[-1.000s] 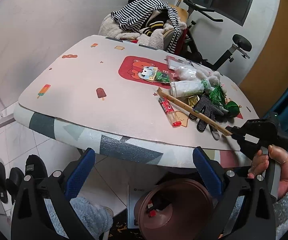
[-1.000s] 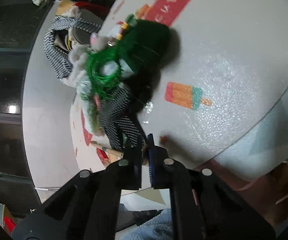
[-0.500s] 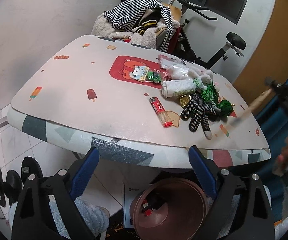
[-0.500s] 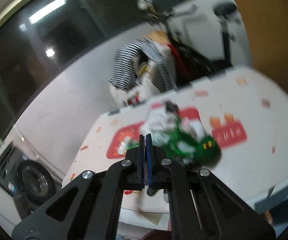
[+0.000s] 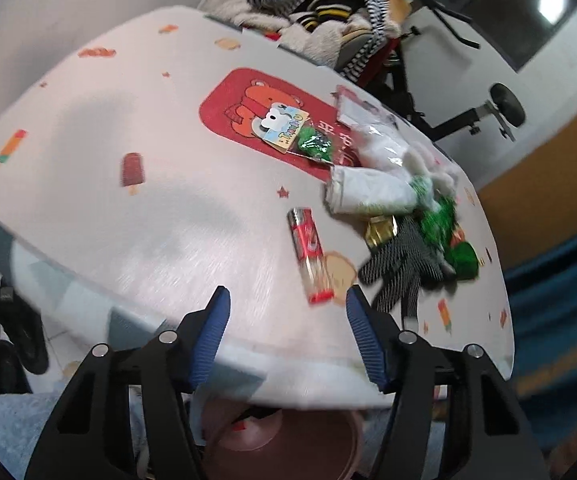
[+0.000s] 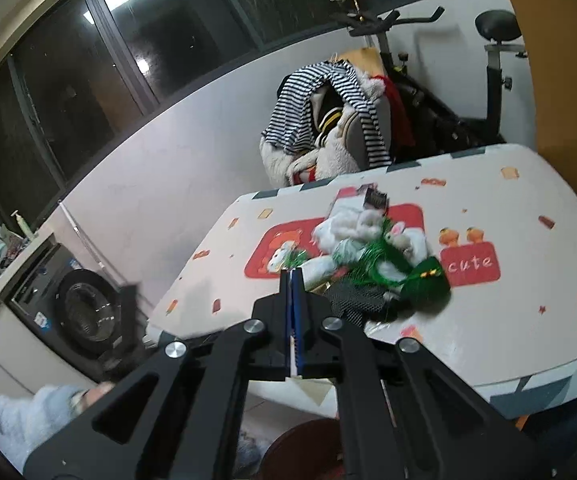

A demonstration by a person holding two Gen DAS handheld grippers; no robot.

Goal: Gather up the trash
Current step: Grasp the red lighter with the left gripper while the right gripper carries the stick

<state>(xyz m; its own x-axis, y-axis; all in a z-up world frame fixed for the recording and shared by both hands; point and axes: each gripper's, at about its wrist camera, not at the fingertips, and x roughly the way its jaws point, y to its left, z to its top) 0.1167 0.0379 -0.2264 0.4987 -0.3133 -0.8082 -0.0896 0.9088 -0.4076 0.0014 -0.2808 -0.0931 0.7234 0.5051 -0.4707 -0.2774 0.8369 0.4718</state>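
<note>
So we're mid trash pickup here, and my read is the left tongs (image 5: 286, 322) are lining up for the red lighter (image 5: 308, 254). In the left wrist view it lies flat on the desk (image 5: 88, 200), lower middle of the frame, pointing roughly toward the gap between the two blue pads. The left jaws are spread wide with nothing in them, sitting just off the near desk edge and tilted down at the top.

The rest of the junk is bunched to the right of the lighter: a white wrapper (image 5: 372, 192), a gold foil bit (image 5: 380, 230), a black dotted glove (image 5: 400, 268) and some green tinsel (image 5: 444, 216). A brownish bin (image 5: 288, 444) shows at the bottom of the frame, under the desk edge, so that looks like the drop spot.

The right tongs (image 6: 293, 276) are pinched together, pads touching or nearly so. A pale sliver shows low between them, but I can't tell what it is, or whether anything's really held. They're held up off the desk, looking across at the same pile (image 6: 372, 256) from the other angle, centre right of that frame.

Next move, I'd guess: left tongs push forward over the edge, straddle the lighter across its narrow side, then pinch. It's slick and lying flat, so the pads need to get low or it'll skate away.
</note>
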